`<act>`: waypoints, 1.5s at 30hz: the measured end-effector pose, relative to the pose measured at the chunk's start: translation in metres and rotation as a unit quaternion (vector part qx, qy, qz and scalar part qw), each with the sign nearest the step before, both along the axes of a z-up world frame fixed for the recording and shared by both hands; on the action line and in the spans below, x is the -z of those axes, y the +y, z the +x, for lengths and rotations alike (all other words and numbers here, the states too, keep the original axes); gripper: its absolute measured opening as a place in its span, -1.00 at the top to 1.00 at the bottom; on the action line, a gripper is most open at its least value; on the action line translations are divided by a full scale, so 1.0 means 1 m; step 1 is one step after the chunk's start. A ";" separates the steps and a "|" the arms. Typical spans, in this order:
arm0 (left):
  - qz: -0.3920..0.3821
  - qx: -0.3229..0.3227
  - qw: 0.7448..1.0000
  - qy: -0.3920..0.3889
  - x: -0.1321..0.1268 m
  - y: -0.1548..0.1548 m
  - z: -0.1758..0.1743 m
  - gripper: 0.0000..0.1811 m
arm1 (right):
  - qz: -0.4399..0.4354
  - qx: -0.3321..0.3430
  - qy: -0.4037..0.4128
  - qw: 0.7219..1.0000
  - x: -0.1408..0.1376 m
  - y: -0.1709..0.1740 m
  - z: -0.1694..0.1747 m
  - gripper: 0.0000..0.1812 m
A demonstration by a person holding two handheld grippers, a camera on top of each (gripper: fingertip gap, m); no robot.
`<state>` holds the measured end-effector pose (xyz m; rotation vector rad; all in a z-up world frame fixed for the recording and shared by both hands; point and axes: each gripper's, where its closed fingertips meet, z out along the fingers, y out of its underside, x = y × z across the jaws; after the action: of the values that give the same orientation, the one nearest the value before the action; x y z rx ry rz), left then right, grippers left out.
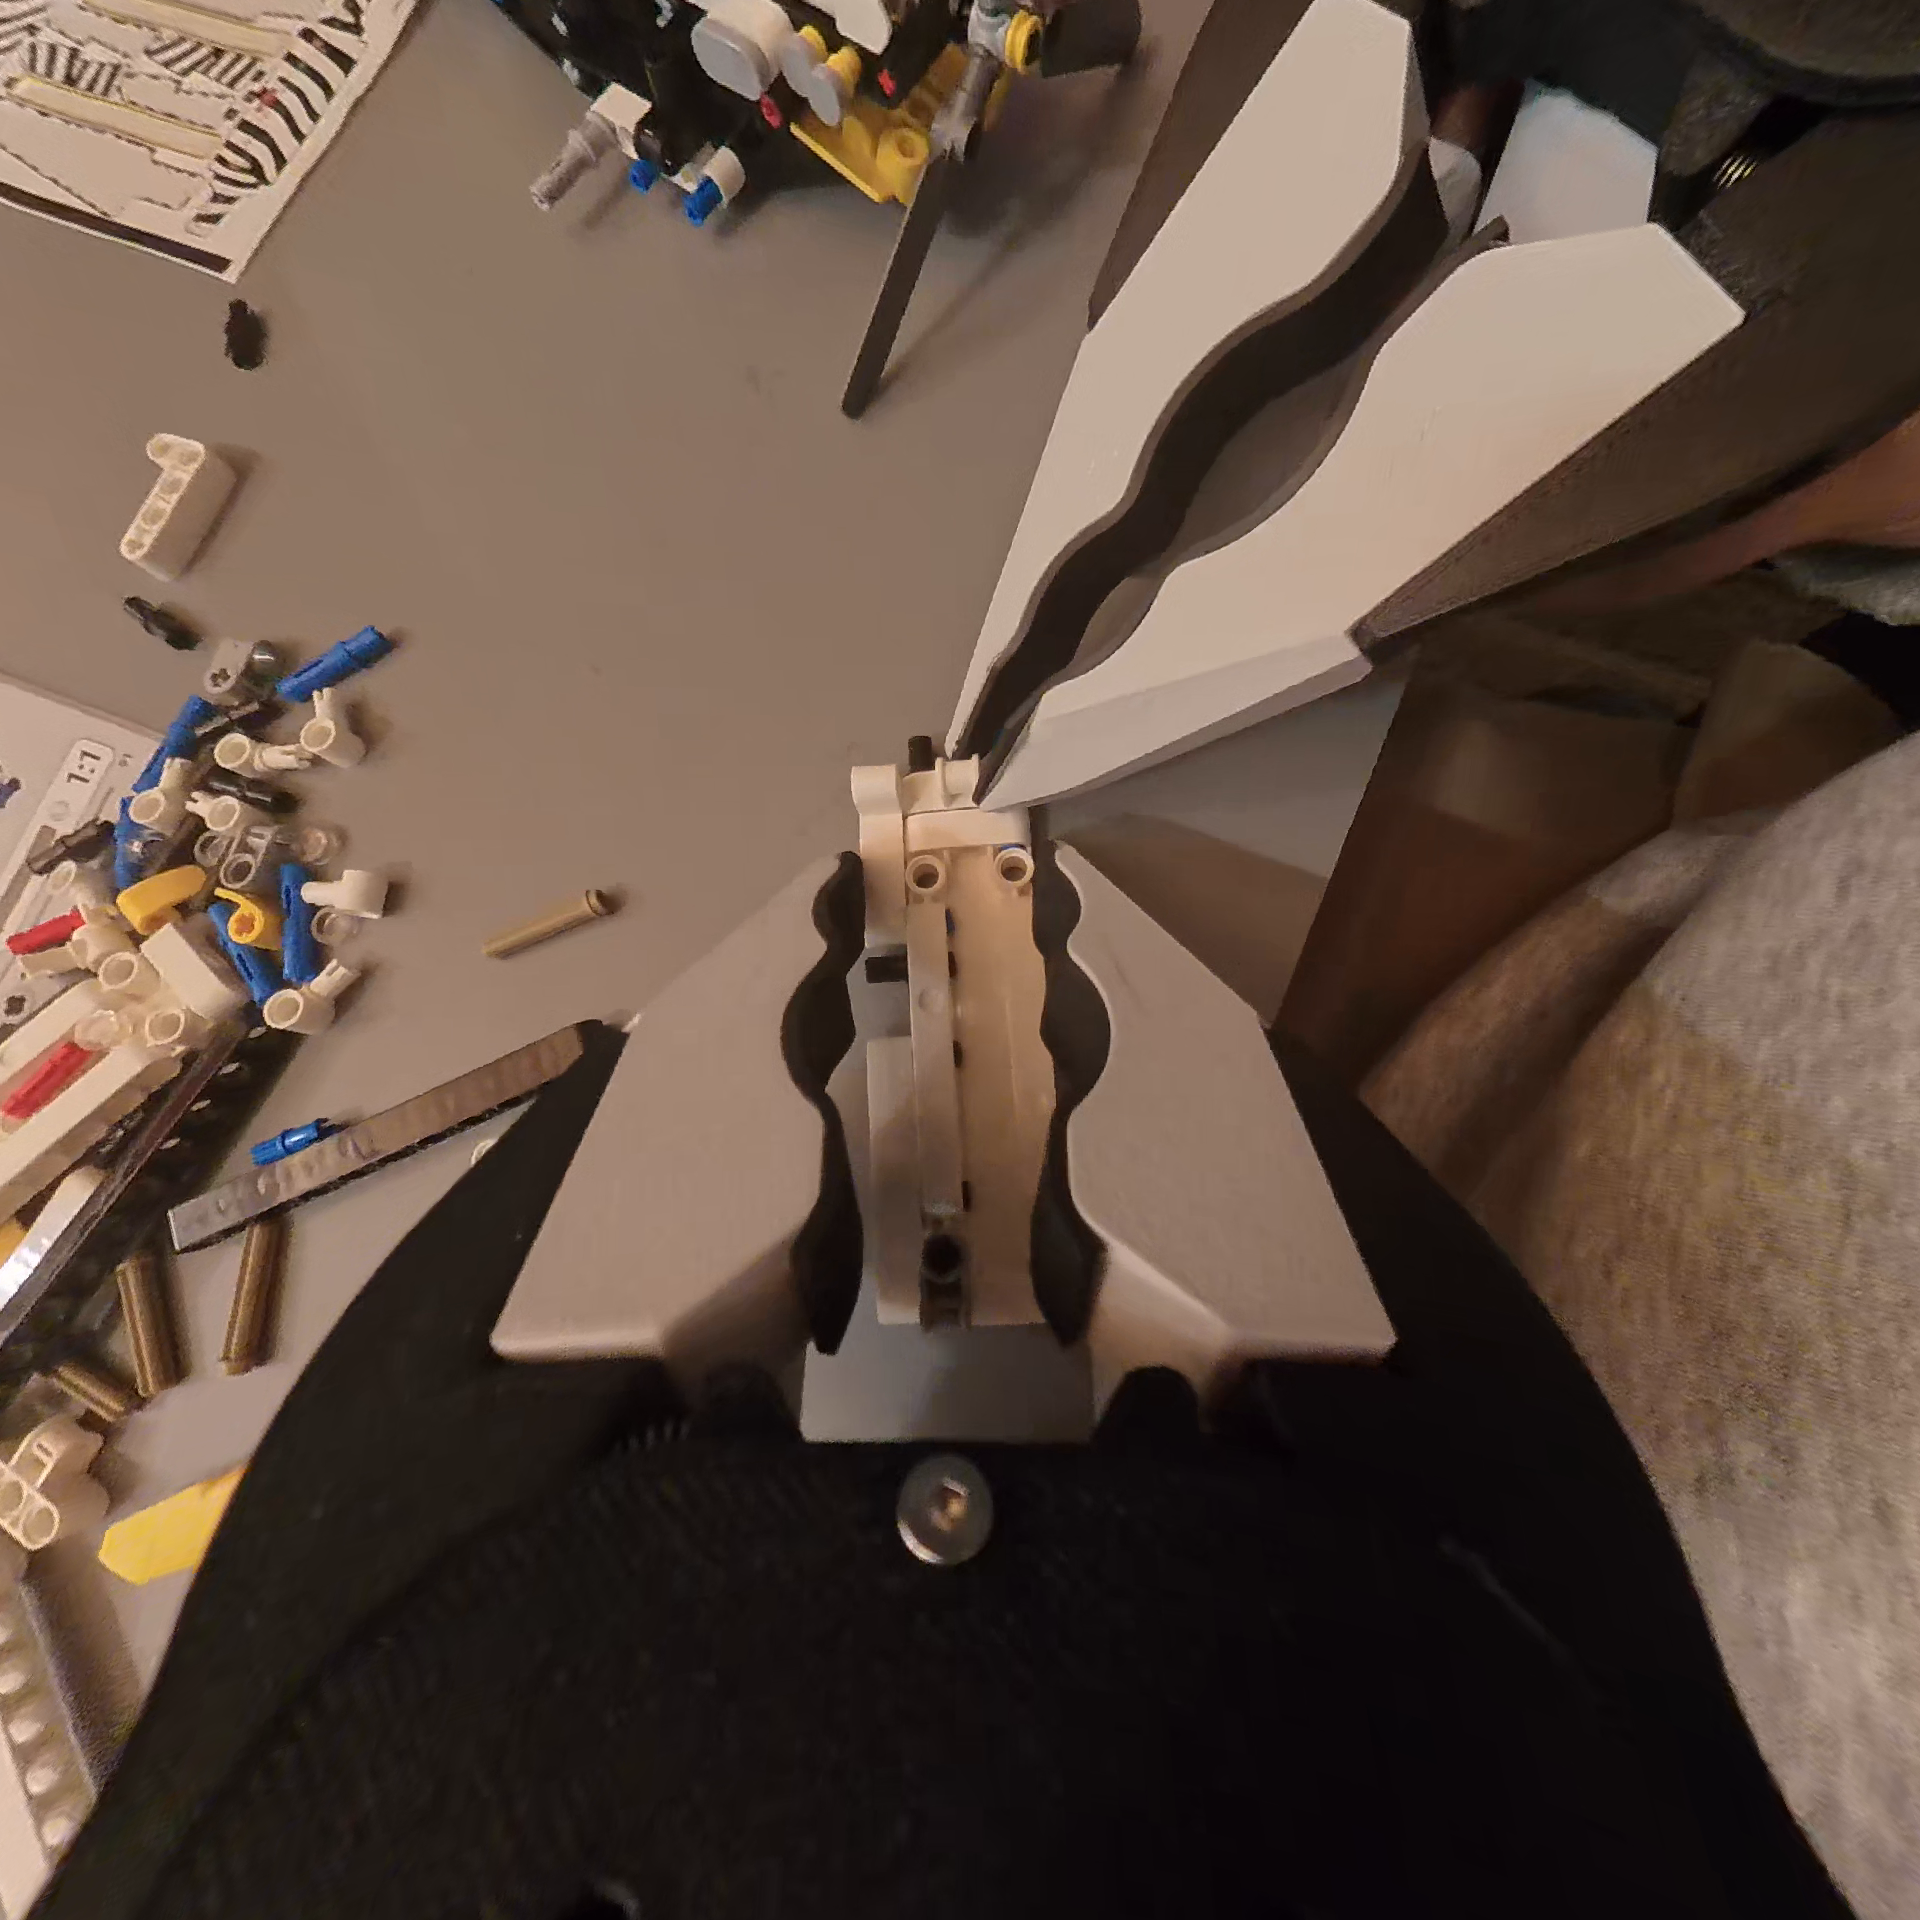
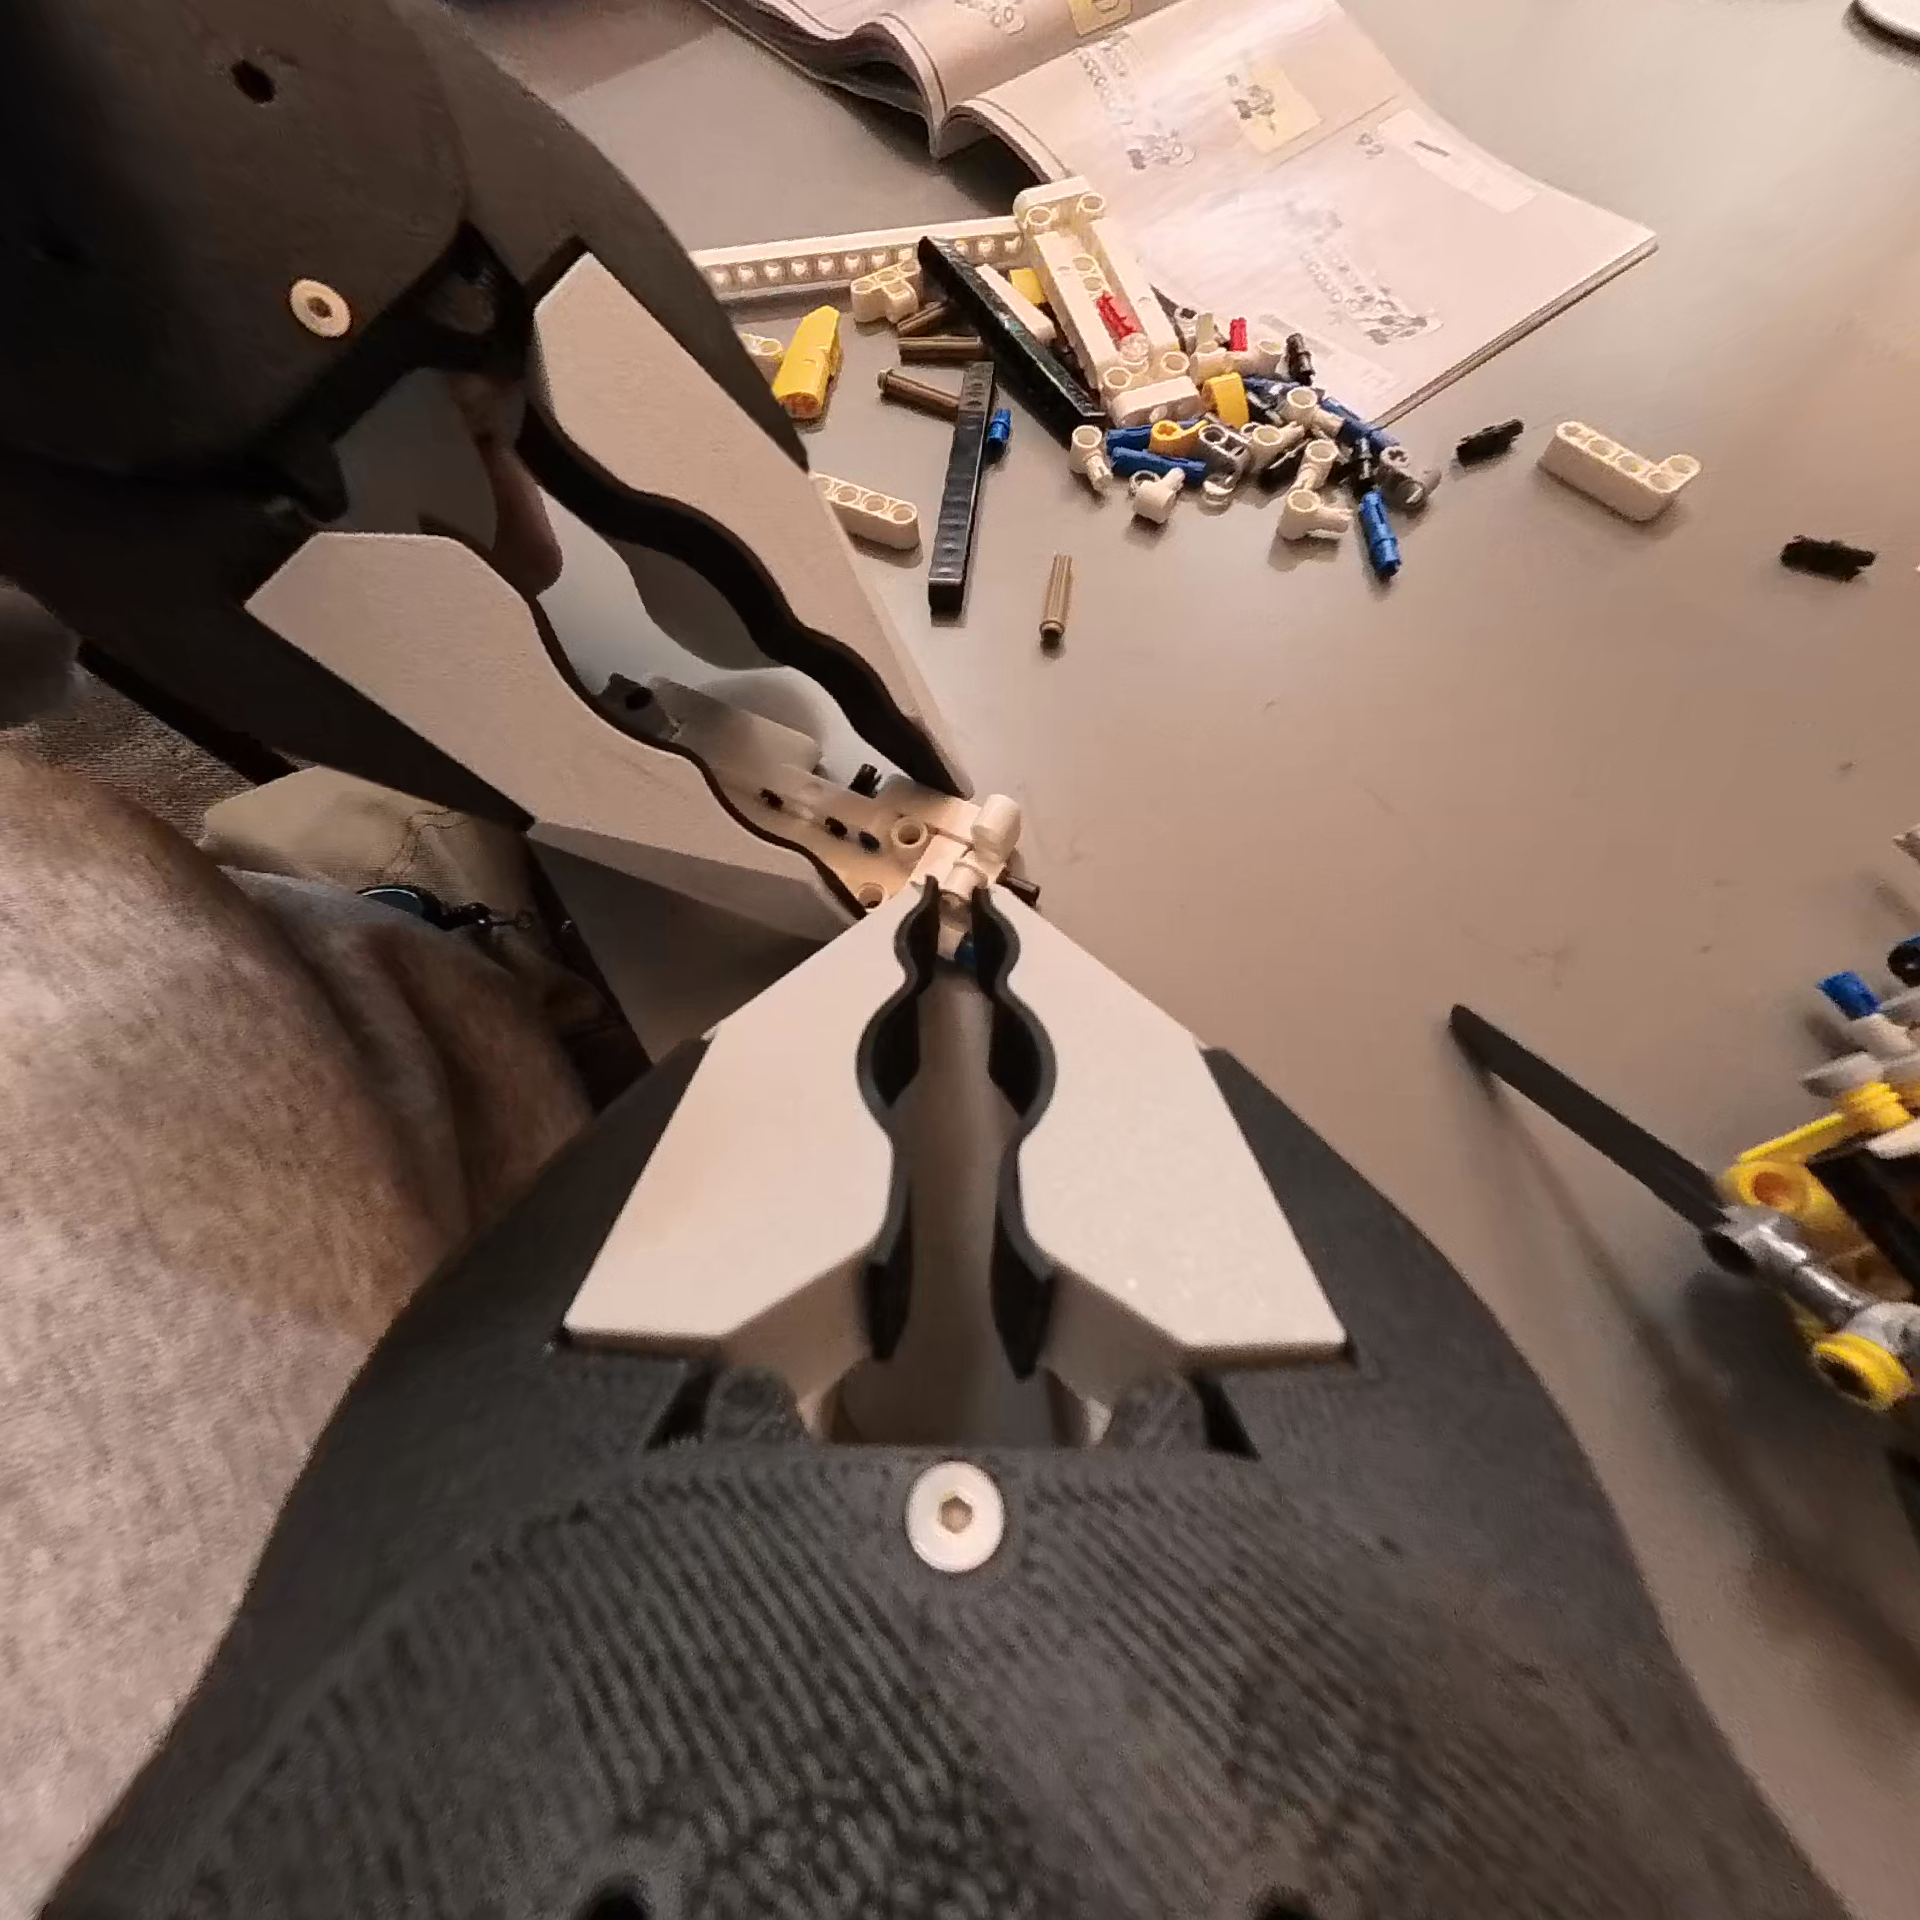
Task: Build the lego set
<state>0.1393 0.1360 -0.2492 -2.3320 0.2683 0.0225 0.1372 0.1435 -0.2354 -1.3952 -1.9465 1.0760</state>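
— Where is the white beam assembly [image 1: 951, 1060]?

— Clamped lengthwise in the left gripper [image 1: 943, 883], held above the edge of the grey table [image 1: 644, 540].

— And the right gripper [image 2: 961, 914]?

— Its tips pinch a small white connector [image 2: 982, 847] right at the assembly's far end.

— What else is on the table?

— A heap of loose pieces [image 2: 1226, 416] beside the open instruction booklet [image 2: 1299, 156], and the yellow-and-black model [image 1: 831, 94] — well apart from both grippers.

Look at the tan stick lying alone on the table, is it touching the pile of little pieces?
No, the tan stick lies alone on the grey table, with bare table between it and the pile of little pieces.
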 end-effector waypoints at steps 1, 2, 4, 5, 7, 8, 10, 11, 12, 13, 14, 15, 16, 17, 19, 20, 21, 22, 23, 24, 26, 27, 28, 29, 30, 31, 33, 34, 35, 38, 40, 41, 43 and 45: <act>0.003 -0.005 1.000 0.006 0.000 0.000 0.000 0.62 | 0.008 0.000 0.002 1.000 0.000 0.000 0.000 0.95; 0.005 -0.011 1.000 0.009 0.000 0.000 -0.001 0.62 | 0.019 0.002 0.005 1.000 0.000 0.000 -0.001 0.95; 0.005 -0.020 1.000 0.001 0.001 0.000 -0.001 0.62 | 0.029 0.005 0.007 1.000 0.000 0.000 -0.001 0.95; 0.005 -0.020 1.000 -0.002 0.001 -0.001 -0.001 0.62 | 0.027 0.006 0.008 1.000 0.000 0.000 -0.001 0.95; 0.004 -0.021 1.000 -0.006 0.001 -0.001 -0.001 0.62 | 0.016 0.007 0.004 1.000 0.000 0.000 -0.001 0.95; 0.003 -0.021 1.000 -0.009 0.001 -0.001 -0.001 0.62 | 0.014 0.006 0.003 1.000 0.000 0.001 -0.001 0.95; 0.001 -0.021 1.000 -0.016 0.001 -0.001 -0.001 0.62 | 0.013 0.004 0.003 1.000 0.000 0.001 -0.001 0.95; -0.001 -0.021 1.000 -0.020 0.001 -0.001 -0.001 0.61 | 0.012 0.003 0.003 1.000 0.000 0.001 -0.001 0.95; -0.001 -0.021 0.999 -0.024 0.002 -0.001 -0.001 0.61 | 0.012 0.002 0.003 1.000 0.000 0.001 -0.001 0.96; -0.002 -0.020 0.999 -0.025 0.002 -0.001 -0.001 0.60 | 0.013 0.002 0.004 1.000 0.000 0.001 -0.001 0.96; -0.002 -0.020 0.999 -0.025 0.002 -0.001 -0.001 0.60 | 0.016 0.002 0.005 1.000 0.000 0.001 0.000 0.96; -0.002 -0.020 0.999 -0.025 0.002 -0.001 -0.001 0.60 | 0.017 0.002 0.005 1.000 0.000 0.001 0.000 0.96; -0.002 -0.020 0.999 -0.027 0.002 -0.001 -0.001 0.60 | 0.014 0.002 0.004 1.000 0.000 0.001 0.000 0.96; -0.002 -0.020 0.999 -0.029 0.002 -0.001 -0.001 0.60 | 0.009 0.002 0.002 1.000 0.000 0.001 0.000 0.96; -0.003 -0.020 0.999 -0.030 0.002 -0.001 -0.001 0.60 | -0.003 0.002 -0.002 1.000 0.000 0.001 0.000 0.96; -0.003 -0.020 0.999 -0.030 0.002 -0.001 -0.001 0.60 | -0.009 0.001 -0.004 1.000 0.000 0.001 0.000 0.96; -0.003 -0.020 0.999 -0.031 0.002 -0.001 -0.001 0.60 | -0.016 0.001 -0.006 1.000 0.000 0.001 0.000 0.96; -0.003 -0.020 0.999 -0.031 0.002 -0.001 -0.001 0.60 | -0.022 0.002 -0.008 1.000 0.000 0.001 0.000 0.96; -0.003 -0.022 0.999 -0.031 0.002 -0.001 -0.002 0.60 | -0.025 0.006 -0.007 1.000 -0.001 0.003 0.000 0.97; -0.004 -0.017 0.999 -0.036 0.002 -0.002 0.000 0.61 | -0.015 0.029 -0.007 0.999 0.000 0.012 0.000 1.00; 0.000 -0.014 0.998 -0.063 0.001 -0.008 0.003 0.61 | 0.036 0.086 -0.005 0.996 0.003 0.044 0.004 1.00; 0.004 -0.019 0.997 -0.073 0.001 -0.009 0.003 0.61 | 0.009 0.078 -0.006 0.997 0.002 0.044 0.007 1.00; 0.008 -0.021 0.997 -0.074 0.001 -0.008 0.003 0.61 | -0.008 0.074 -0.004 0.997 0.000 0.045 0.009 1.00; 0.007 -0.021 0.997 -0.069 0.001 -0.008 0.003 0.61 | -0.007 0.072 0.000 0.997 -0.001 0.046 0.010 1.00; 0.006 -0.021 0.998 -0.064 0.001 -0.007 0.003 0.61 | 0.004 0.069 0.003 0.998 -0.001 0.045 0.010 1.00; 0.007 -0.023 0.998 -0.060 0.001 -0.007 0.002 0.61 | 0.017 0.064 0.005 0.998 0.000 0.042 0.010 1.00; 0.007 -0.026 0.998 -0.056 0.001 -0.007 0.002 0.61 | 0.020 0.046 0.015 0.999 -0.003 0.029 0.008 1.00; 0.007 -0.028 0.998 -0.053 0.001 -0.007 0.002 0.61 | 0.005 0.037 0.022 0.999 -0.007 0.020 0.007 1.00; 0.006 -0.029 0.998 -0.049 0.001 -0.006 0.002 0.61 | -0.011 0.031 0.029 0.999 -0.010 0.011 0.006 1.00; 0.006 -0.034 0.999 -0.042 0.001 -0.005 0.001 0.61 | -0.022 0.035 0.035 0.999 -0.009 -0.005 0.002 0.86; 0.010 -0.037 0.998 -0.043 0.001 -0.005 0.001 0.61 | 0.005 0.053 0.026 0.998 -0.002 -0.002 -0.001 0.86; 0.011 -0.037 0.998 -0.043 0.001 -0.005 0.001 0.61 | 0.012 0.056 0.024 0.998 -0.001 -0.001 -0.001 0.86; 0.012 -0.038 0.998 -0.041 0.001 -0.005 0.000 0.61 | 0.006 0.055 0.020 0.998 -0.001 -0.002 -0.001 0.89; 0.013 -0.038 0.998 -0.041 0.001 -0.005 0.000 0.61 | 0.005 0.051 0.018 0.998 0.000 -0.004 -0.002 0.92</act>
<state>0.1396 0.1315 -0.2499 -2.3107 0.1370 -0.0321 0.1355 0.1399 -0.2349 -1.4432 -1.8310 1.0356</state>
